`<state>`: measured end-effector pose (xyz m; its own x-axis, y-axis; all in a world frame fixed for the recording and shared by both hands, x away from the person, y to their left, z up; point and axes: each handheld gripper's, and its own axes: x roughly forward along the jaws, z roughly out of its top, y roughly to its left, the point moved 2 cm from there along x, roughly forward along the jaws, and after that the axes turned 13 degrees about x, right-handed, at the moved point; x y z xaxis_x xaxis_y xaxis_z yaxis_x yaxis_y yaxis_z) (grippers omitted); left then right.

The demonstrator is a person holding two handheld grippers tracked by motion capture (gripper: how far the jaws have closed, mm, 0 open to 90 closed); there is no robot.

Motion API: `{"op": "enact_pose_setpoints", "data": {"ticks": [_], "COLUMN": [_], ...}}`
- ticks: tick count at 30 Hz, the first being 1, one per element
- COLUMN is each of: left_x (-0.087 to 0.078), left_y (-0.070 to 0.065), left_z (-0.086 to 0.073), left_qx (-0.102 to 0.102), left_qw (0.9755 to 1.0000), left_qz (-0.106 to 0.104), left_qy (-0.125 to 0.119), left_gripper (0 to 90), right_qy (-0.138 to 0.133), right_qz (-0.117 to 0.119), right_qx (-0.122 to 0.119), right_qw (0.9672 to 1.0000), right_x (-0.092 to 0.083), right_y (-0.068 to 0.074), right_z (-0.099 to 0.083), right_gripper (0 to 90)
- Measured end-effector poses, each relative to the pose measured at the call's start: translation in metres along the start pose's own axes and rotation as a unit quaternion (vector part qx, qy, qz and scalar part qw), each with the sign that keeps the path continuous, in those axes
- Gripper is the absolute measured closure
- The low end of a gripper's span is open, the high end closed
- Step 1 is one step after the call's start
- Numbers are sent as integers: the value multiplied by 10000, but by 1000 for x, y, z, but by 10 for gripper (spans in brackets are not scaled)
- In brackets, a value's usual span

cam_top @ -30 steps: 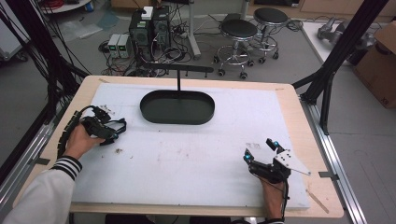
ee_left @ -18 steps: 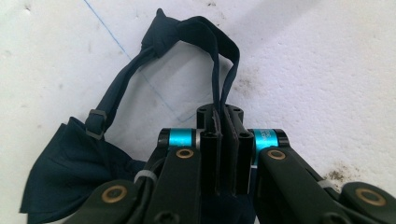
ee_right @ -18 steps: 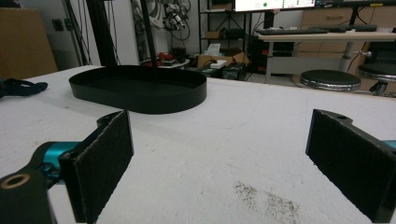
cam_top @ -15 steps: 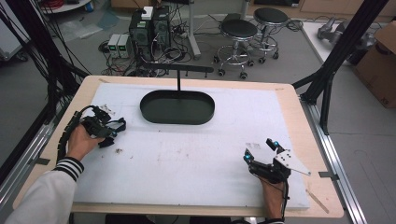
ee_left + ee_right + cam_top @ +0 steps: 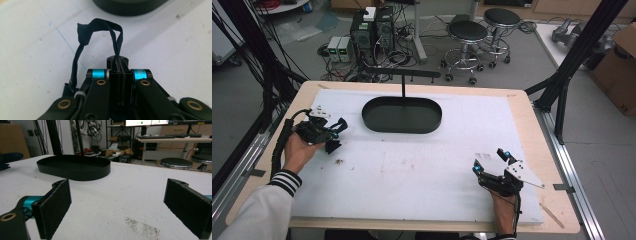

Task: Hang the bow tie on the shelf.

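**Even light, soft focus up close**

We are seeing bright, even overhead light bleaching the white table (image 5: 422,175). Shadows are lying faint and short under the black tray (image 5: 402,115). In the left gripper view the near jaws are blurring, and the tray's edge behind is softening. In the right gripper view the background is staying sharp.

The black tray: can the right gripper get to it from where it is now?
Probably yes. The right gripper stands open and holds nothing, and bare white mat lies between it and the black tray. Nothing blocks the way.
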<state>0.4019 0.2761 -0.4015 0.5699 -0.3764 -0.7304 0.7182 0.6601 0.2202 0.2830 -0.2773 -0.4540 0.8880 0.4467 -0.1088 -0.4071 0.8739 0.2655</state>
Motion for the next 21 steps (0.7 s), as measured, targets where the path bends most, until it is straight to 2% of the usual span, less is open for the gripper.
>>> {"op": "enact_pose_setpoints", "data": {"ticks": [4,5,7,9,10,12,13,14,15,16,17,18,20,21], "left_x": [-5,-5,-8,-10,-13,-16,-16,-20,-21,-21,-23,-23,-25,-26], "left_y": [-1,-1,-1,-1,0,1,1,2,3,3,4,4,5,6], "left_z": [5,5,8,8,10,12,12,13,14,14,15,15,17,19], "left_qx": [-122,-122,-285,-328,-435,-565,-565,-735,-778,-778,-899,-899,-990,-1059], "left_qw": [9991,9991,9972,9966,9939,9907,9907,9863,9848,9848,9807,9807,9770,9729], "left_qz": [17,17,9,24,37,81,81,88,106,106,141,141,190,153], "left_qy": [-412,-412,-689,-759,-1010,-1238,-1238,-1474,-1548,-1548,-1730,-1730,-1877,-2051], "left_gripper": [883,883,882,882,882,883,883,883,883,884,884,885,885,885], "right_qy": [8,10,6,2,13,4,4,2,4,4,4,4,5,4], "right_qz": [2,1,-3,1,0,1,1,1,0,0,1,0,-3,-3], "right_qx": [17,13,12,17,19,8,8,16,9,9,12,8,6,9], "right_qw": [10000,10000,10000,10000,10000,10000,10000,10000,10000,10000,10000,10000,10000,10000], "right_x": [0,0,0,0,0,0,0,0,0,0,0,0,0,0], "right_y": [0,0,0,0,0,0,0,0,0,0,0,0,0,0], "right_z": [0,0,0,0,0,0,0,0,0,0,0,0,0,0], "right_gripper": [66,66,66,65,66,66,66,66,66,66,65,65,66,66]}}
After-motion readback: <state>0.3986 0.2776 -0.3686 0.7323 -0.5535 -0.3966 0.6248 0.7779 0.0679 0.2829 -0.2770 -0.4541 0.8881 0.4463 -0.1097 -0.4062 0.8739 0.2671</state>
